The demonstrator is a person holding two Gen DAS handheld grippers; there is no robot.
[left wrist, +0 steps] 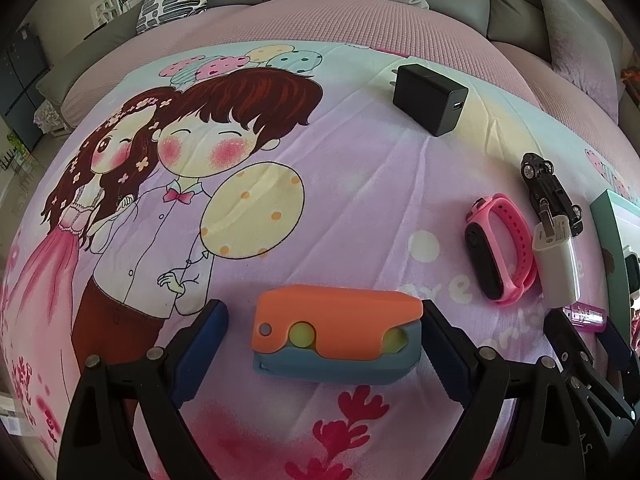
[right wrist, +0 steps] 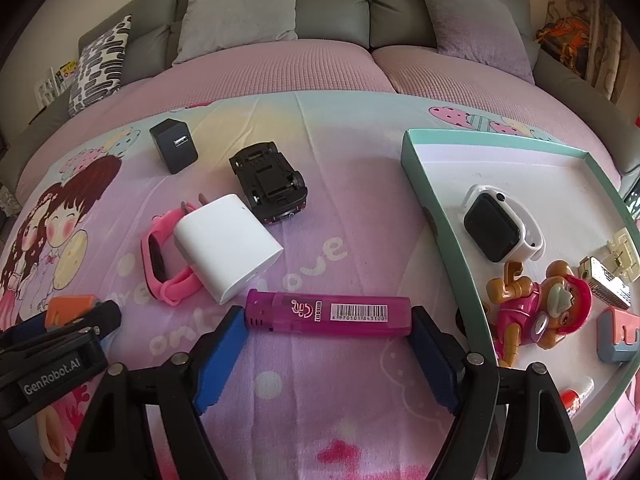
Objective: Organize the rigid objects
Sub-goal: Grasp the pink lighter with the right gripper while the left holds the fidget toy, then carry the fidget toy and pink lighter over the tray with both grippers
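Observation:
My left gripper (left wrist: 324, 344) is open around an orange and blue block (left wrist: 338, 334) lying on the cartoon blanket; its right finger touches the block, the left finger stands apart. My right gripper (right wrist: 328, 344) brackets a pink lighter (right wrist: 328, 312) lengthwise, its pads at both ends. A white charger (right wrist: 228, 242), a pink wristband (right wrist: 160, 258), an upturned black toy car (right wrist: 270, 186) and a black charger (right wrist: 175, 150) lie behind it. The teal tray (right wrist: 436, 216) on the right holds a white watch (right wrist: 502, 224) and a toy dog (right wrist: 540, 308).
The tray also holds a blue and pink block (right wrist: 618, 334), a beige clip (right wrist: 622, 252) and other small items. A grey sofa back with cushions (right wrist: 240, 8) lies behind the pink bed cover. The left gripper shows in the right wrist view (right wrist: 60, 344).

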